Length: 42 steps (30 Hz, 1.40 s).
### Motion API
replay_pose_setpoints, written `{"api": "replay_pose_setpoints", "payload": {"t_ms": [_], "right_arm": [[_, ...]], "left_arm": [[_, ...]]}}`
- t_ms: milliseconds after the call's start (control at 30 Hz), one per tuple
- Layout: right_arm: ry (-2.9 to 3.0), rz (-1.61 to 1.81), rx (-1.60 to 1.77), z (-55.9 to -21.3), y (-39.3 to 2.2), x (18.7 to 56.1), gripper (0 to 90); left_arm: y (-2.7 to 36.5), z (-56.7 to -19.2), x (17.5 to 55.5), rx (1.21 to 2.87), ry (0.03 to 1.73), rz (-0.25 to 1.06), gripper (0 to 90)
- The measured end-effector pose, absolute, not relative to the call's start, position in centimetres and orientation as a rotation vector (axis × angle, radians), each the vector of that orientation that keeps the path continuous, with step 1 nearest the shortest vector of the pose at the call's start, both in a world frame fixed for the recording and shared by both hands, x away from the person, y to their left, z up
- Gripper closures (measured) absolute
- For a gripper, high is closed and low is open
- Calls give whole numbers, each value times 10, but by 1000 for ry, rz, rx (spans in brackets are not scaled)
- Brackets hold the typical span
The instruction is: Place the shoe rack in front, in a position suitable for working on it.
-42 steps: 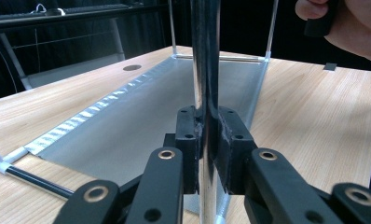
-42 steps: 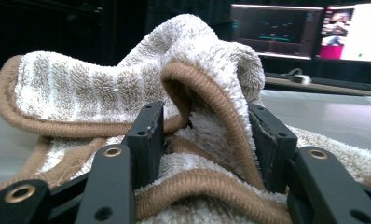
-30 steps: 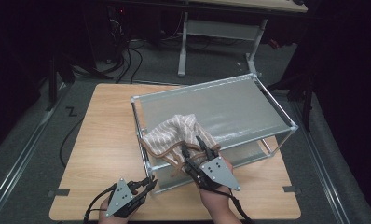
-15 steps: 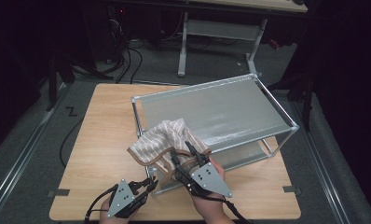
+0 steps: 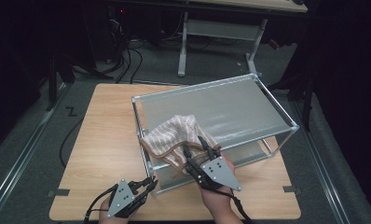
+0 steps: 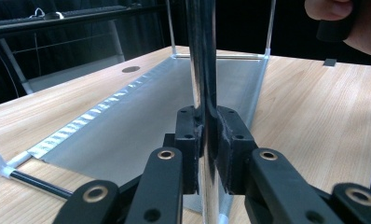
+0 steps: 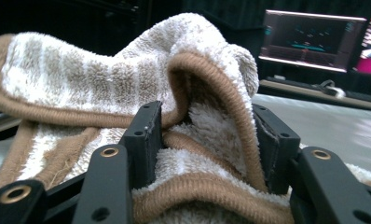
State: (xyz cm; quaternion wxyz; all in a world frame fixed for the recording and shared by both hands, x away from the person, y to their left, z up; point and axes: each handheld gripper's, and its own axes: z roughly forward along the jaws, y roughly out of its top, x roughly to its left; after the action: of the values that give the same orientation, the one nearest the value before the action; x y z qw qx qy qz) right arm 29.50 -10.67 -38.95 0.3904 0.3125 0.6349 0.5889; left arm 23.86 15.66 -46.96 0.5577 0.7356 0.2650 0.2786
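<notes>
A beige and white striped towel (image 5: 174,135) lies bunched on the near left part of a metal-framed rack's (image 5: 211,86) grey top. My right gripper (image 5: 195,145) is shut on the towel's near edge. In the right gripper view the brown-hemmed towel (image 7: 104,79) fills the gap between the jaws of the right gripper (image 7: 207,135). My left gripper (image 5: 151,183) sits low at the rack's near left corner. The left gripper (image 6: 204,135) is shut on the shiny upright post (image 6: 202,70) there.
The rack stands on a wooden table (image 5: 104,140) with bare wood to its left and along the near edge. A lower grey shelf (image 6: 141,121) lies inside the rack. A desk frame (image 5: 216,32) and cables (image 5: 127,51) stand on the floor behind. Lit screens (image 7: 309,39) glow far off.
The right gripper shifted the towel slightly left and toward the near edge, then back onto the rack's top, and the towel's folds changed. The left gripper stayed on the post.
</notes>
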Motion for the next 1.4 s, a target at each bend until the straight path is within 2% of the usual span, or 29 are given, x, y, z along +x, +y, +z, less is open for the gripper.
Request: {"api": "replay_pose_setpoints", "payload": {"t_ms": [833, 1067, 1100, 1133, 1400], "right_arm": [[1422, 1325, 978, -391, -194, 333, 479], [1386, 1294, 1007, -391, -208, 337, 479], [1381, 1291, 1010, -391, -210, 338, 479], [1376, 1284, 1013, -391, -211, 338, 479], [1343, 1255, 1037, -391, -224, 340, 479]], "left_arm": [[169, -469, 248, 1719, 672, 671, 798], [174, -469, 251, 1711, 697, 679, 799], [170, -470, 251, 1644, 731, 644, 799], [176, -469, 252, 1706, 709, 677, 800], [187, -469, 257, 1689, 752, 686, 804]]}}
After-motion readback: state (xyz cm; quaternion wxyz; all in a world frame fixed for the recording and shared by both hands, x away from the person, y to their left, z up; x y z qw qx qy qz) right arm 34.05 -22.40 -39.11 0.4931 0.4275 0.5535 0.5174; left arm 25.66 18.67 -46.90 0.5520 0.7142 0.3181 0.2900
